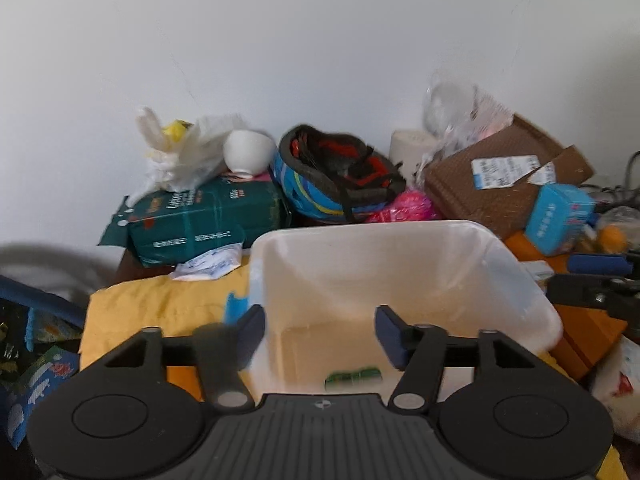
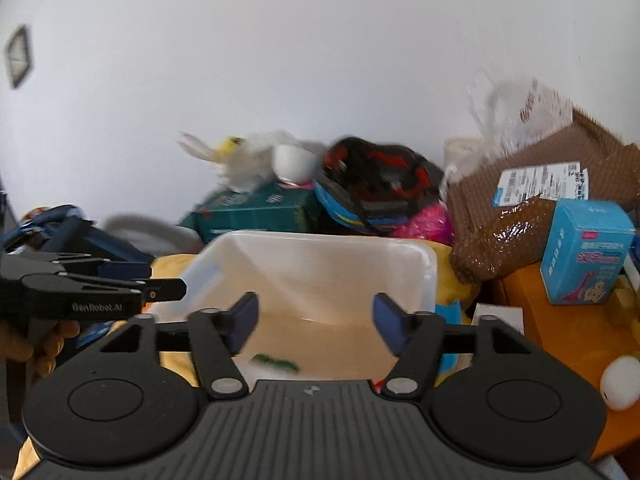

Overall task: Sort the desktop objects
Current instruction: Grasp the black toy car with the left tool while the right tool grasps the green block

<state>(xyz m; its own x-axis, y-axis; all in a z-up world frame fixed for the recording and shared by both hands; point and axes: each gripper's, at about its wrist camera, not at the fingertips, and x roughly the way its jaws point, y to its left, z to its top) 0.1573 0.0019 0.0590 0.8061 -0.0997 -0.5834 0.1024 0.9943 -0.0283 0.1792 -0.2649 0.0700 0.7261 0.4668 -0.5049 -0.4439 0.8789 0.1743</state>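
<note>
Sorting has barely begun: both the left claw [image 1: 320,330] and right claw [image 2: 314,322] gape empty over the white bin [image 1: 520,280], which holds only a small, blurred green item [image 1: 352,378], perhaps a packet, while the helmet [image 1: 340,172], teal pack [image 1: 204,224] and blue box [image 1: 558,218] still crowd the tabletop [image 2: 560,320].

Left tongs [image 1: 320,330] agape over white bin [image 1: 516,280] — small green packet [image 1: 352,378] inside.

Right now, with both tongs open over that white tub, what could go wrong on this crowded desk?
1. The white bowl sits tilted on the green package beside a plastic bag; a nudge might tip it off.
2. The left tongs straddle the tub's wall; closing or pushing could shove the white tub.
3. The right tongs work close by, so the two could collide.
</note>
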